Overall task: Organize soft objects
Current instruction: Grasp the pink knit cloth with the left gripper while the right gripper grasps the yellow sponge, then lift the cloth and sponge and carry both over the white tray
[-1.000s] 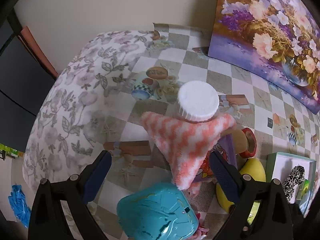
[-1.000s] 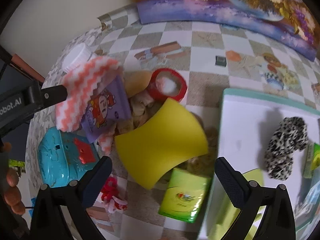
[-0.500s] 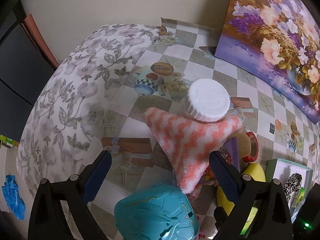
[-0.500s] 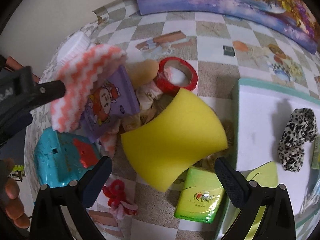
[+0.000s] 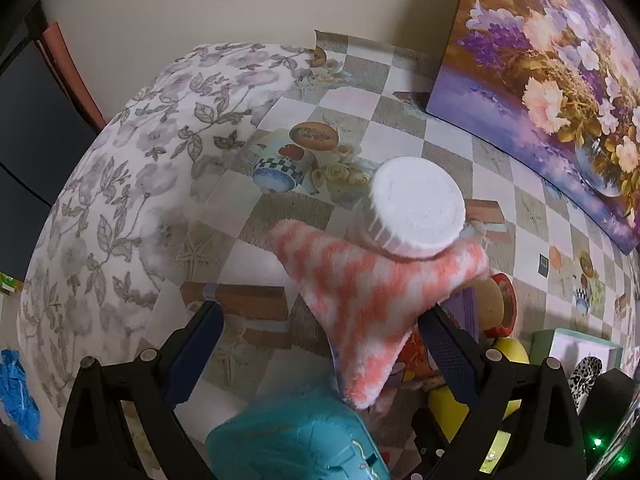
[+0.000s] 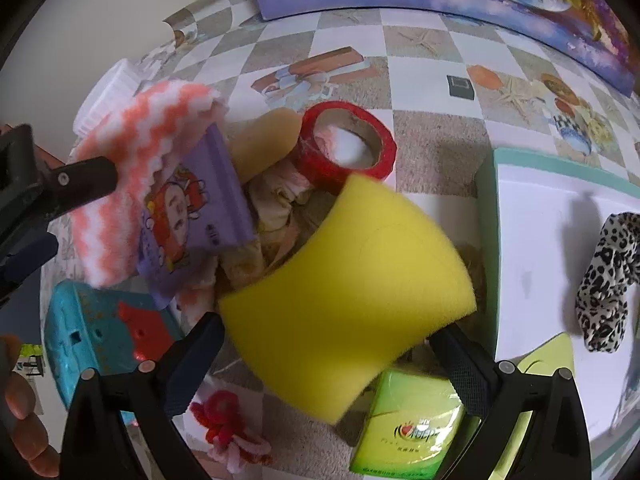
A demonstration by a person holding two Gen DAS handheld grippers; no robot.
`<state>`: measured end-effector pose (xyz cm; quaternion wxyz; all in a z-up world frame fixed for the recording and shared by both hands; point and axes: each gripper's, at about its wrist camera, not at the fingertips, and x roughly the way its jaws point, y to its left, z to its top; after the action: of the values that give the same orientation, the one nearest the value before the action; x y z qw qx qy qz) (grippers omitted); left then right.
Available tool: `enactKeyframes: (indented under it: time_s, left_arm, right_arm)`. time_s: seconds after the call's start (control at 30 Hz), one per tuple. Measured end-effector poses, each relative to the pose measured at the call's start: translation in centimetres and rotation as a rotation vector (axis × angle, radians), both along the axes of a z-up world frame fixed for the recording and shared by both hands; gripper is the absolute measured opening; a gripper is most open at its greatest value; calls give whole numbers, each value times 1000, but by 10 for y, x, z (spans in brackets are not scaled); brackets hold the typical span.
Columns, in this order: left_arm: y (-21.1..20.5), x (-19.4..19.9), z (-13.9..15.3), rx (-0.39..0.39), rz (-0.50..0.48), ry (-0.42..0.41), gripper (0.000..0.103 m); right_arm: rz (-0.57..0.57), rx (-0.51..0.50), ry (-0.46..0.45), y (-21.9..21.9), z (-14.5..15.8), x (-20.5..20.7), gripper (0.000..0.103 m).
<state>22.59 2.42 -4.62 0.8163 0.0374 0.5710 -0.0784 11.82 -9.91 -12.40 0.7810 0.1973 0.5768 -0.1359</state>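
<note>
My left gripper is open, hovering above the orange-and-white zigzag cloth, which is draped over a white-capped jar. The cloth also shows in the right wrist view. My right gripper stands wide around a large yellow sponge, which fills the gap between its fingers and bends. A leopard-print scrunchie lies in the white tray with a teal rim at the right.
A purple snack packet, red tape roll, crumpled beige cloth, green tissue pack, red-pink yarn piece and teal toy case crowd the checkered tablecloth. A flower painting leans against the back wall.
Both grippers have drawn back and up a little from the pile. The yellow sponge has risen and shifted right between the right fingers. The left gripper stays open.
</note>
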Motion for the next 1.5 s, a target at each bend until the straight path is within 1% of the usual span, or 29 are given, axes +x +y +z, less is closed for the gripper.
enactKeyframes:
  time_s: [0.23, 0.33, 0.43, 0.5, 0.53, 0.6, 0.63, 0.7, 0.77, 1.0, 1.2, 1.3, 1.43, 1.5]
  left_arm:
    - [-7, 2, -1, -18, -15, -18, 97]
    - [-9, 2, -1, -33, -26, -16, 90]
    - [-10, 2, -2, -58, -27, -9, 79]
    - [-11, 2, -4, -76, -23, 1, 61]
    - [-10, 2, -6, -93, -22, 15, 56]
    - [-9, 3, -9, -117, -20, 32, 37]
    - [-8, 2, -10, -131, -18, 38, 33]
    - [-8, 2, -9, -147, -17, 39, 17]
    - [-7, 1, -6, -156, -13, 31, 12]
    - [-2, 1, 1, -182, -2, 17, 10]
    - [0, -2, 16, -203, 4, -18, 9]
    - [3, -4, 31, -219, 6, -47, 9]
    - [11, -10, 61, -269, 10, -113, 9]
    - [13, -13, 72, -262, 11, -143, 9]
  right_arm:
    - [-13, -7, -7, -5, -2, 13, 103]
    - [-16, -5, -13, -7, -1, 8, 102]
    - [-17, 1, -22, -11, 2, 3, 101]
    - [-19, 6, -26, -12, 3, 1, 99]
    - [-20, 7, -30, -13, 4, 0, 97]
    - [-19, 9, -38, -14, 4, -3, 94]
    - [-21, 10, -41, -15, 5, -4, 92]
    - [-23, 16, -47, -18, 6, -8, 90]
    - [-24, 22, -51, -20, 7, -10, 87]
    - [-11, 30, -66, -16, 16, -17, 80]
    - [-16, 51, -81, -21, 22, -23, 77]
    - [-16, 53, -92, -21, 31, -24, 77]
    - [-17, 27, -122, -22, 50, -27, 77]
    - [-16, 23, -139, -23, 60, -30, 77]
